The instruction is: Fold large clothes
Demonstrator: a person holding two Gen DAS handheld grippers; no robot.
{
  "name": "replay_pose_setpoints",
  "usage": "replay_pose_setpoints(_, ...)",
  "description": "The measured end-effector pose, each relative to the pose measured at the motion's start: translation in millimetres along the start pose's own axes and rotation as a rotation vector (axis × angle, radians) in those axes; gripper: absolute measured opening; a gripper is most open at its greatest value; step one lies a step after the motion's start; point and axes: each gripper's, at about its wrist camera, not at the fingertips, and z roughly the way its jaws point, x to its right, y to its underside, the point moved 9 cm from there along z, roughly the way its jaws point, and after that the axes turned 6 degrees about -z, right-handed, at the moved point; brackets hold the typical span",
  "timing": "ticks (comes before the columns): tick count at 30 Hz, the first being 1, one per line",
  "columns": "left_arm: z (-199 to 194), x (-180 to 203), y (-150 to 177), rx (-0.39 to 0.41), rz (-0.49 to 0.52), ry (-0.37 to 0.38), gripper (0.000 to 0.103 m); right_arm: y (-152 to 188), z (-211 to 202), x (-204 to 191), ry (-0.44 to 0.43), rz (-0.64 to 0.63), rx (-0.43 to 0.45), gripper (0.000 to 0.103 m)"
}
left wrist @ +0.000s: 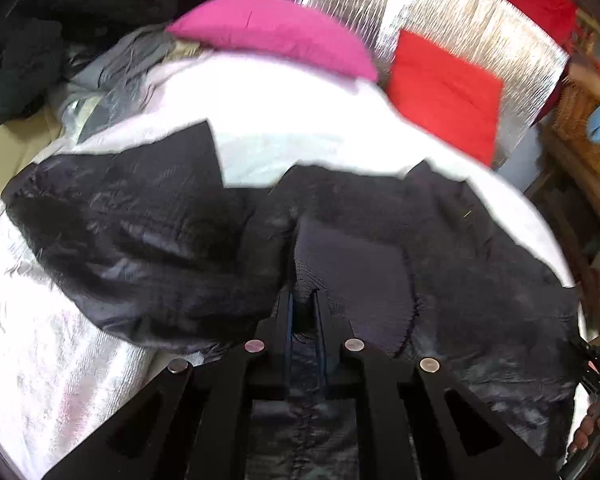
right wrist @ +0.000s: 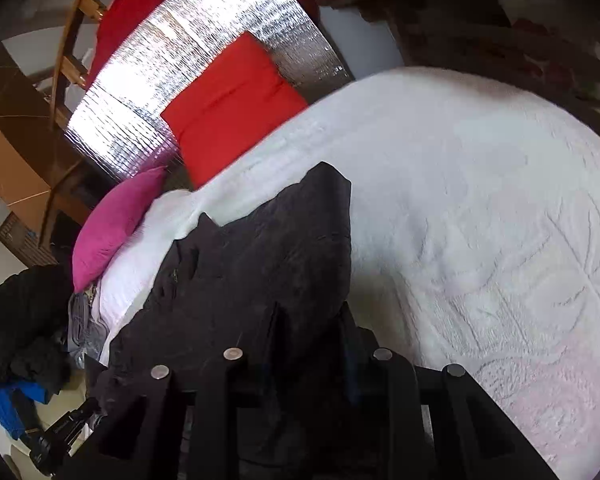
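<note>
A large black jacket (left wrist: 140, 232) lies crumpled across a white bedspread (left wrist: 292, 120), shiny lining up, with a ribbed knit band (left wrist: 352, 264) near its middle. My left gripper (left wrist: 304, 306) points down at it, its jaws nearly together and pinching a fold beside that band. In the right wrist view the same jacket (right wrist: 260, 260) rises in a peak over the bedspread (right wrist: 480, 200). My right gripper (right wrist: 311, 320) has a thick bunch of that fabric clamped between its fingers, and cloth drapes over the left finger.
A pink cushion (left wrist: 276, 32) and a red cushion (left wrist: 444, 92) rest at the bed's head against silver foil sheeting (left wrist: 440, 12). Dark clothes (left wrist: 40, 40) and a grey garment (left wrist: 132, 56) pile at the left. A wicker basket (left wrist: 584, 132) stands at the right.
</note>
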Motion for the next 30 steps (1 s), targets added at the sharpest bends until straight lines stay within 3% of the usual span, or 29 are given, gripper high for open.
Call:
replay_pose_setpoints(4,21,-4,15,-0.101,-0.001,-0.029,0.013,17,22,18,0.029,0.051,-0.115,0.032)
replay_pose_setpoints(8,10,-5,9,-0.087,-0.021,-0.019,0.019,2,1,17,0.017,0.091,-0.09,0.032)
replay_pose_setpoints(9,4,-6,6,-0.072,-0.02,-0.019,0.026,-4,-10,15,0.019,0.086,-0.059,0.04)
replay_pose_setpoints(10,0,-6,4,-0.059,-0.017,-0.022,0.035,-8,-19,13,0.023,0.073,-0.032,0.066)
replay_pose_setpoints(11,-5,-8,2,-0.043,-0.012,-0.029,0.038,-13,-30,10,0.03,0.052,0.004,0.079)
replay_pose_setpoints(12,-10,-11,1,-0.022,-0.008,-0.038,0.04,-18,-43,5,0.03,0.027,0.055,0.084)
replay_pose_setpoints(15,-25,-16,-3,0.024,0.007,-0.044,0.04,-20,-63,-23,-0.013,-0.069,0.128,0.082)
replay_pose_setpoints(17,-34,-16,-5,0.06,0.036,-0.053,0.041,-14,-64,-41,-0.028,-0.127,0.126,0.073)
replay_pose_setpoints(18,-36,-15,-5,0.074,0.057,-0.058,0.041,-9,-61,-52,-0.037,-0.162,0.113,0.063)
replay_pose_setpoints(21,-29,-10,0,0.063,0.105,-0.054,0.041,8,-41,-76,-0.036,-0.23,0.041,0.054)
replay_pose_setpoints(25,2,-6,18,-0.043,0.176,-0.109,0.04,40,3,-93,0.029,-0.297,-0.106,0.053)
replay_pose_setpoints(28,10,-4,23,-0.055,0.228,-0.153,0.04,67,32,-87,0.096,-0.312,-0.244,0.054)
replay_pose_setpoints(30,2,-2,21,-0.056,0.214,-0.119,0.04,66,29,-93,0.113,-0.333,-0.225,0.054)
